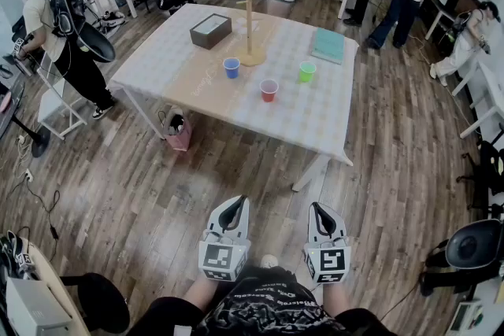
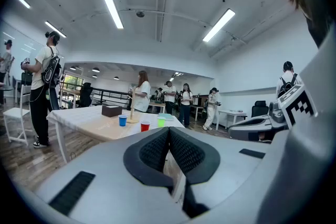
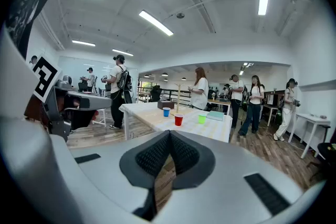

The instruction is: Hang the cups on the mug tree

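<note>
Head view places me well back from the table [image 1: 177, 71], with the left gripper [image 1: 234, 204] and right gripper [image 1: 319, 210] held low at my waist, each with its jaws pressed together and nothing between them. The blue cup [image 1: 231, 68], red cup [image 1: 269, 90] and green cup [image 1: 307, 72] stand upright on the tabletop near the base of the mug tree [image 1: 250, 27], none hung. Hazards, in my judgement: arriving with the jaws unopened would shove a light cup over, a hard pinch could deform a thin wall, and a nudge could tip the slender tree. Whether the cups have handles is too small to tell, so seating on a peg may prove insecure. A pink bag [image 1: 177, 130] on the floor by the table's near edge lies close to my approach.
</note>
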{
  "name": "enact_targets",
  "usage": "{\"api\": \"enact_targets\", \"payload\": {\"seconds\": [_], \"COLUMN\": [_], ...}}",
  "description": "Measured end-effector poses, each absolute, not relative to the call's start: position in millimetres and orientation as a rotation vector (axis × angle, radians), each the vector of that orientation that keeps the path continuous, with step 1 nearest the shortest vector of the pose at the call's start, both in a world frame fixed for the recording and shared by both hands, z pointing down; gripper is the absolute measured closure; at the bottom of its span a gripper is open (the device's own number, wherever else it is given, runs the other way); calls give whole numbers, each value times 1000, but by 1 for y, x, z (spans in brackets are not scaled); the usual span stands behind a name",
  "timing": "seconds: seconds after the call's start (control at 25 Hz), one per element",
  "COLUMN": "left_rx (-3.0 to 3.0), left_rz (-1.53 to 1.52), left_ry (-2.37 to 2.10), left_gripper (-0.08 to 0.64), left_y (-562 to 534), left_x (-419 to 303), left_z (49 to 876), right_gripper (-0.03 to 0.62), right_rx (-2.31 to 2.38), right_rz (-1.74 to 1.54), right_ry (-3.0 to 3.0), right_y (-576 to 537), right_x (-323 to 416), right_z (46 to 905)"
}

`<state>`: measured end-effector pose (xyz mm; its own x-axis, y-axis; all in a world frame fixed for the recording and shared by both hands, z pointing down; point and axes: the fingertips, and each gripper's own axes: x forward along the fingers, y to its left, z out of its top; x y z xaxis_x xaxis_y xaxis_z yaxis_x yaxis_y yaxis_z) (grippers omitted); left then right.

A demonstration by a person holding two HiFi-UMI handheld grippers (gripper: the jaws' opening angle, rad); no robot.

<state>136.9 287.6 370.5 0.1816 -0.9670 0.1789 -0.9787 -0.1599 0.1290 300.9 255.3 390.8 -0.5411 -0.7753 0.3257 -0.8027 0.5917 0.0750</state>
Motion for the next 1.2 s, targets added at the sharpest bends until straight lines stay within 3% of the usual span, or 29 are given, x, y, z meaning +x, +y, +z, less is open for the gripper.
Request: {"api": "enact_targets", "payload": {"seconds": [0.6,1.2], "left_rx": [2260,2287], "left_rz": [87,77], "left_ry": [-1836,-1803], "left_gripper": [541,541], "left_y": [297,301], "left_x": [116,46], "left_z": [369,383], "right_gripper": [583,581], "right_rx": [1343,1395], "right_rz": [166,187], "right_ry": [-2471,-2456], "right_y": [262,261], "right_x": [282,220], "right_z": [394,401]}}
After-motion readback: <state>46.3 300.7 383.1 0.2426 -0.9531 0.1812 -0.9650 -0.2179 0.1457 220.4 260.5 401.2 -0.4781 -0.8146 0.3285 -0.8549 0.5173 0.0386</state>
